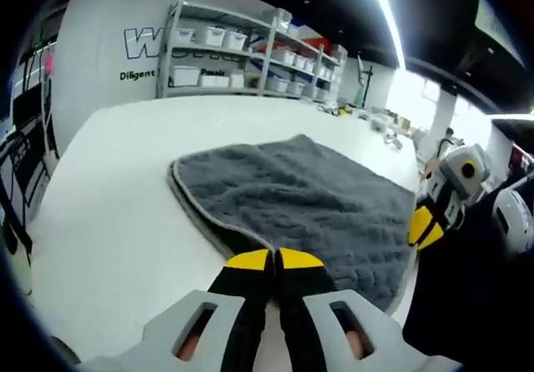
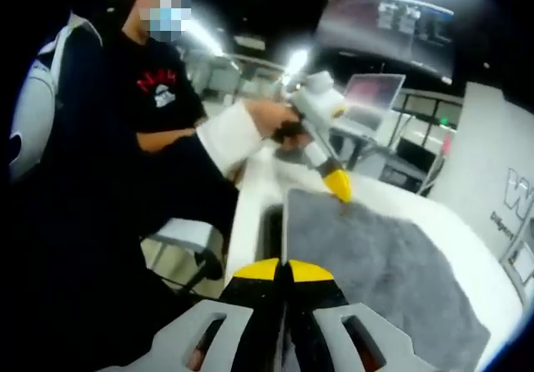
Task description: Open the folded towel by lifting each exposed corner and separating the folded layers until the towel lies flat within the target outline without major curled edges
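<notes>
Left gripper [image 1: 274,258] closed on towel [image 1: 309,201] edge, table [image 1: 108,205] open beside

The towel [image 1: 309,205] is dark grey and fluffy, with a lighter stitched border. It lies spread on the white table [image 1: 125,188], near its edge. The far corner bulges up slightly, and the surface shows soft wrinkles.
</notes>
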A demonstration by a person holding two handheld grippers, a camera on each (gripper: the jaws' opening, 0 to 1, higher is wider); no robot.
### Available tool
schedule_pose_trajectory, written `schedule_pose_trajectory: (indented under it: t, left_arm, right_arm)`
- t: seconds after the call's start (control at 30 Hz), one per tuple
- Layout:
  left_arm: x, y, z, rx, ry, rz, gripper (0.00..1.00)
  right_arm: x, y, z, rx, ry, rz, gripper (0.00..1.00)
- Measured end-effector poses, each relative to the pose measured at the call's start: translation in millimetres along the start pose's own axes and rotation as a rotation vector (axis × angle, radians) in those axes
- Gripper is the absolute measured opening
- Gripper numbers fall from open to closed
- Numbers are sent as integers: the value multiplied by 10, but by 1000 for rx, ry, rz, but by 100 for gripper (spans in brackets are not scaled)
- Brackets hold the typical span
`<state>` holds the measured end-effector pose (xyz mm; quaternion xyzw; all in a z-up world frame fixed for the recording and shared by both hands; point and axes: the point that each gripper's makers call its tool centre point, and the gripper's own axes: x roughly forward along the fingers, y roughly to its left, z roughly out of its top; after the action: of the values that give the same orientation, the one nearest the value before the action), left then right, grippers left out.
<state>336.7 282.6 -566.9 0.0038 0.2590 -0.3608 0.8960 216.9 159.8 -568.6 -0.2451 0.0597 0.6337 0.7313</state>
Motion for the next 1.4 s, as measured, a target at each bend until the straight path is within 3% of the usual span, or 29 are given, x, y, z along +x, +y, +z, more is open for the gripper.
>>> schedule_pose_trajectory:
  t: [0.07,0.13,0.43,0.7,0.9,1.4]
  left_arm:
    - [16,-20,32,12,-11,-6,2]
    - [54,-55,76,73,-25,-21,2]
    - [126,-112,172,73,-50,-30,2]
    - [139,-154,407,48,-152,-44,2]
    - [197,-209,521,23,-192,-52,2]
    - [474,-422,658,29,-200,-67,2]
  right_arm:
    - [-29,-46,22,13,-8,-10,0]
    - [-59,-72,23,24,-10,-13,0]
    - [-178,-194,20,58,-28,-40,0]
    - [-289,-288,6,92,-40,-65,0]
    - [-374,-327,-42,116,-42,-77,0]
    - [-495,-335,-253,142,-7,-76,0]
